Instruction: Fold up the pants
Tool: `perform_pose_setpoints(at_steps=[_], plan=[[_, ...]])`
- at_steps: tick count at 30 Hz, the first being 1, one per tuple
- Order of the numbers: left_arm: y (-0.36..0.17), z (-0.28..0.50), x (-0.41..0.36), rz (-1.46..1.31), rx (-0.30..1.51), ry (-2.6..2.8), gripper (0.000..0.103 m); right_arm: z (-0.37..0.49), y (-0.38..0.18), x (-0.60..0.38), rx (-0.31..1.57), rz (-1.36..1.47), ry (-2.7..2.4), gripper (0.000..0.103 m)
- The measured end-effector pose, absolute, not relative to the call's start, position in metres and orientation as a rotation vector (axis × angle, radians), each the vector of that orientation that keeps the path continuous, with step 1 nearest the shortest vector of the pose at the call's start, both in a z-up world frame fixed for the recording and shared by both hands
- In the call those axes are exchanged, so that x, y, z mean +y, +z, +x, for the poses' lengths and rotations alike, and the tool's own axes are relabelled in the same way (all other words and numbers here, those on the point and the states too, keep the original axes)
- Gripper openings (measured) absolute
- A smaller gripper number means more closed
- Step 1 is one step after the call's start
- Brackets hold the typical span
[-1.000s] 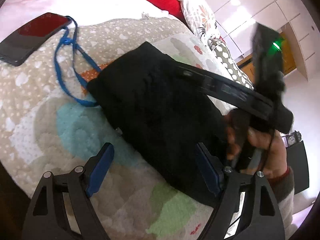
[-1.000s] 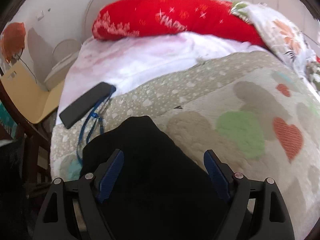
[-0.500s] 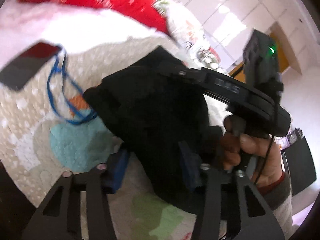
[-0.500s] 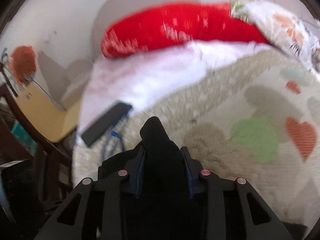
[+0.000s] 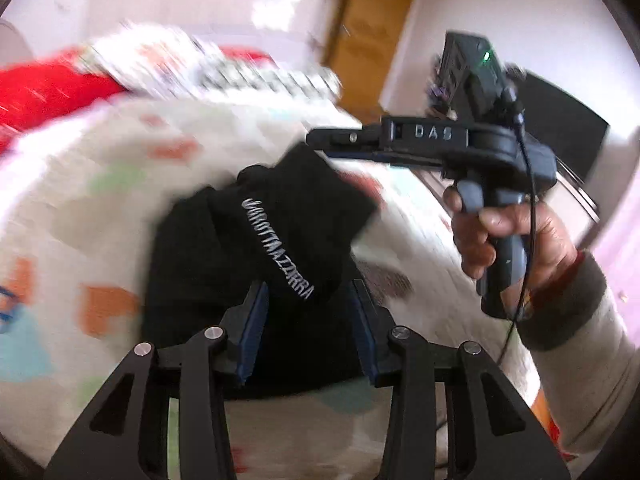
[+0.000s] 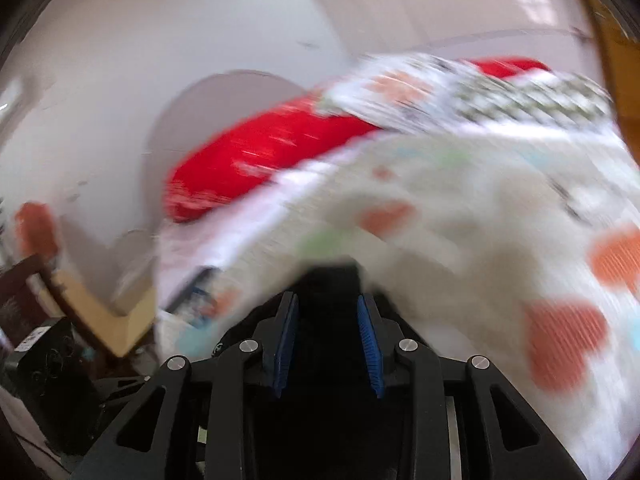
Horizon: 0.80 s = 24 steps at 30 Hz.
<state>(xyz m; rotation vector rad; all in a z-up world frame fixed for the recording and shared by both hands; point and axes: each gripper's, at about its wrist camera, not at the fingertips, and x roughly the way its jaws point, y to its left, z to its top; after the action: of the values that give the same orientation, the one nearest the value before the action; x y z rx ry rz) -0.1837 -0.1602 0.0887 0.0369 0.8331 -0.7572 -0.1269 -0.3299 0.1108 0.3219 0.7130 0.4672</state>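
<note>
Blurred heart-print quilt [image 5: 80,184] under black pants [image 5: 248,248], seemingly clamped in left gripper [image 5: 306,304] and right gripper [image 6: 327,320].

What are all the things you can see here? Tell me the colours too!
pants: one, black with white lettering, bunched on the bed, pinched between both sets of jaws
quilt: one, cream with orange, green and blue patches, covering the bed
pillow: one, red, at the far end of the bed
door: one, brown, in the far wall
left gripper: one, black with blue pads
right gripper: one, black with blue pads
hand: one, holding the right gripper's handle
</note>
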Motion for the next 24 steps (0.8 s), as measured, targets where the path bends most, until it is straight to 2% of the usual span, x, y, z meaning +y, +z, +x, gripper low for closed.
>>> perform_pose_setpoints(at_steps=[2, 4, 6, 7, 8, 14, 16, 17, 18, 19, 24], plan=[[0.074, -0.182, -0.172, 0.042, 0.943, -0.833, 0.039, -0.14, 0.093, -0.351, 0.754, 0.367, 0.395, 0.035], [0.078, -0.186, -0.172, 0.076, 0.948, -0.871, 0.04, -0.153, 0.083, -0.368, 0.774, 0.431, 0.358, 0.045], [0.091, -0.189, -0.164, 0.099, 0.911, -0.886, 0.053, -0.165, 0.079, -0.378, 0.765, 0.485, 0.341, 0.063], [0.1, -0.19, -0.156, 0.102, 0.885, -0.884, 0.066, -0.169, 0.078, -0.381, 0.755, 0.516, 0.346, 0.066], [0.11, -0.191, -0.149, 0.098, 0.858, -0.877, 0.074, -0.171, 0.078, -0.382, 0.75, 0.536, 0.354, 0.069], [0.124, -0.161, -0.115, 0.108, 0.794, -0.708, 0.077, -0.172, 0.062, -0.343, 0.854, 0.472, 0.373, 0.072], [0.116, -0.145, -0.105, 0.065, 0.825, -0.663, 0.077, -0.172, 0.055, -0.327, 0.886, 0.435, 0.391, 0.061], [0.112, -0.139, -0.099, 0.035, 0.837, -0.65, 0.077, -0.174, 0.054, -0.319, 0.891, 0.397, 0.402, 0.037], [0.111, -0.134, -0.094, 0.007, 0.848, -0.637, 0.077, -0.177, 0.055, -0.313, 0.884, 0.357, 0.396, 0.018], [0.109, -0.127, -0.091, -0.016, 0.858, -0.626, 0.077, -0.181, 0.062, -0.311, 0.86, 0.332, 0.389, 0.01], [0.101, -0.13, -0.093, -0.055, 0.86, -0.648, 0.077, -0.205, 0.089, -0.317, 0.815, 0.322, 0.423, 0.007]])
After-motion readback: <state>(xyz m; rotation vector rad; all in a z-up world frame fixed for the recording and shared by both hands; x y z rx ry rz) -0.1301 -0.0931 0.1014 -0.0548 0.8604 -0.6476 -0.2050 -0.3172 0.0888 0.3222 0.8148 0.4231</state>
